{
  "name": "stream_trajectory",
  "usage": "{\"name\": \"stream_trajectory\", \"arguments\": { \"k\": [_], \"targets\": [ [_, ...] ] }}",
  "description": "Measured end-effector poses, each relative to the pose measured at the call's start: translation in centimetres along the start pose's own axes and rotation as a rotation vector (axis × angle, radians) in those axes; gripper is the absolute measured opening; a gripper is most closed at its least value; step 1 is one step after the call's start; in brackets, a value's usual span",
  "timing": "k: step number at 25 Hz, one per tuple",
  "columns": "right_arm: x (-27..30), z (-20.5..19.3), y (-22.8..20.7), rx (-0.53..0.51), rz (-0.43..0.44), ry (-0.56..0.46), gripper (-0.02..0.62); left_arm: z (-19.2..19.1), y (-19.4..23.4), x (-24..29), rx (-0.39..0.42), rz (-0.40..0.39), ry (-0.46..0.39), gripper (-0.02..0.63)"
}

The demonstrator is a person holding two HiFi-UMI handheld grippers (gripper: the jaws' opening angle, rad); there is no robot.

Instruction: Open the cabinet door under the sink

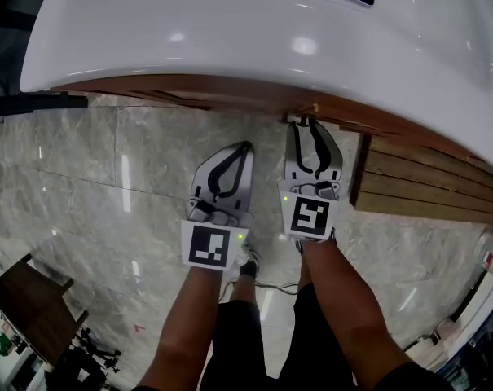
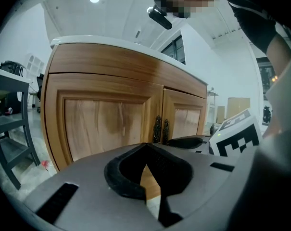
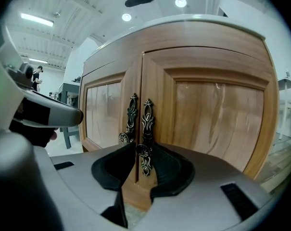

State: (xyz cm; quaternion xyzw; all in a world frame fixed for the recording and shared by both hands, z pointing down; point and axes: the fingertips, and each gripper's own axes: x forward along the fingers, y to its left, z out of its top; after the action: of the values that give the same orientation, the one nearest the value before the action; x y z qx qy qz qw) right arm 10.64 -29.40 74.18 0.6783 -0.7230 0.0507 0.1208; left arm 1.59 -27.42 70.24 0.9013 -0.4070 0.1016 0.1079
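Under the white sink top [image 1: 230,31] stands a wooden cabinet with two doors, the left door [image 3: 104,119] and the right door [image 3: 217,119]. Each door carries a dark ornate handle at the middle seam. My right gripper [image 3: 138,148] is up against the seam, and the round knob [image 3: 144,150] of the right door's handle [image 3: 146,124] sits between its parted jaws. In the head view the right gripper [image 1: 305,123] reaches the cabinet's front under the sink's rim. My left gripper [image 1: 244,147] hangs back to the left, shut and empty; its own view shows the left gripper [image 2: 146,146] facing the doors [image 2: 107,124].
The floor is grey marble [image 1: 107,161]. A wooden slatted platform [image 1: 425,186] lies to the right of the cabinet. A dark table [image 1: 26,300] stands behind me at the lower left, and a grey shelf [image 2: 6,124] stands left of the cabinet.
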Motion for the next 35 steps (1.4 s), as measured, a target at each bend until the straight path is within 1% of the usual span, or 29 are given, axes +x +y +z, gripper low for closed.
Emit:
{"name": "stream_trajectory", "arguments": {
  "k": [6,12,20,24,28,31,35],
  "targets": [
    [0.2,0.0,-0.3,0.025,-0.055,0.013,0.121,-0.1,0.5,0.0,-0.004,0.01,0.003,0.018],
    [0.1,-0.2,-0.1,0.051,-0.066,0.031,0.1,-0.6,0.5,-1.0,-0.032,0.026,0.007,0.018],
    [-0.1,-0.5,-0.1,0.092,-0.047,0.047,0.097,-0.8,0.4,-2.5,-0.029,0.02,0.01,0.018],
    [-1.1,-1.2,-0.1,0.064,-0.041,0.072,0.097,-0.9,0.3,-4.1,-0.024,0.006,0.02,0.018],
    [-2.2,-1.1,0.3,0.087,-0.039,0.077,0.097,-0.3,0.6,-5.8,0.002,-0.01,0.01,0.018],
    [-3.3,-1.7,0.6,0.089,-0.011,0.097,0.098,0.4,0.0,-6.9,0.02,-0.042,-0.006,0.018],
    [-4.5,-2.0,0.9,0.082,0.026,0.118,0.097,1.4,-0.7,-8.0,-0.002,-0.068,-0.026,0.018]
  ]
}}
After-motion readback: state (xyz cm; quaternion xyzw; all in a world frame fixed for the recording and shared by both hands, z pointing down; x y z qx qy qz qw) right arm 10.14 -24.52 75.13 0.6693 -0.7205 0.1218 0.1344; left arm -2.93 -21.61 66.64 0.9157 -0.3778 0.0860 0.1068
